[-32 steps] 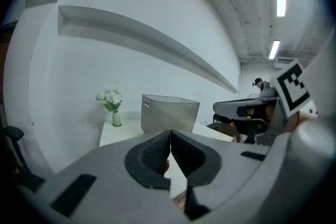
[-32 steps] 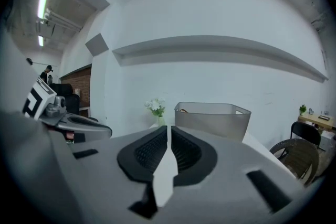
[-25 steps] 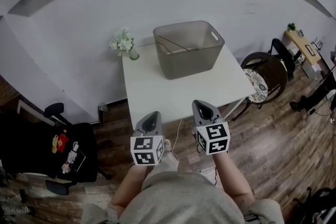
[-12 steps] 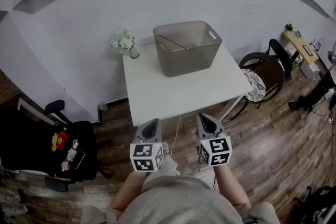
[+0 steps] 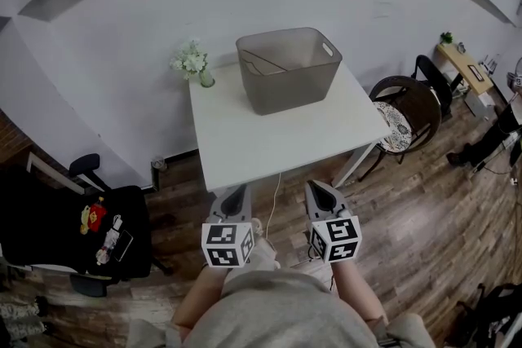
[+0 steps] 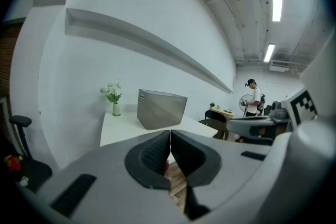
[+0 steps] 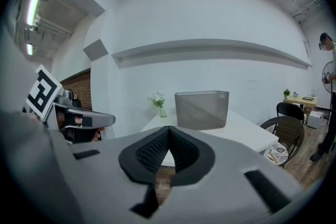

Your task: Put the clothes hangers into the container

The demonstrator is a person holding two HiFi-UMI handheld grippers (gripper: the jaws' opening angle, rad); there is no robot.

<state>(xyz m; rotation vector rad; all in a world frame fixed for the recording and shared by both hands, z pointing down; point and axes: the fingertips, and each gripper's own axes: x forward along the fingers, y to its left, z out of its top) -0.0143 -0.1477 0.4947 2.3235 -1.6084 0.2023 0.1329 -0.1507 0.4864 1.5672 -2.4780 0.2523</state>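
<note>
A grey translucent container (image 5: pixel 288 69) stands at the back of the white table (image 5: pixel 277 134), with thin hangers (image 5: pixel 263 63) lying inside it. The container (image 6: pixel 160 109) also shows in the left gripper view and the container (image 7: pixel 202 109) in the right gripper view. Both grippers are off the table, held over the wooden floor in front of its near edge. My left gripper (image 5: pixel 235 195) (image 6: pixel 170 134) is shut with nothing in it. My right gripper (image 5: pixel 316 189) (image 7: pixel 168 130) is shut and empty too.
A small vase of white flowers (image 5: pixel 192 63) stands at the table's back left corner. A round chair (image 5: pixel 407 118) is right of the table, a black office chair (image 5: pixel 73 228) at the left. A person (image 6: pixel 256 102) stands far off by a desk (image 5: pixel 466 68).
Both grippers have drawn back from the table's near edge toward me, and now sit lower in the head view. The container and table have not moved.
</note>
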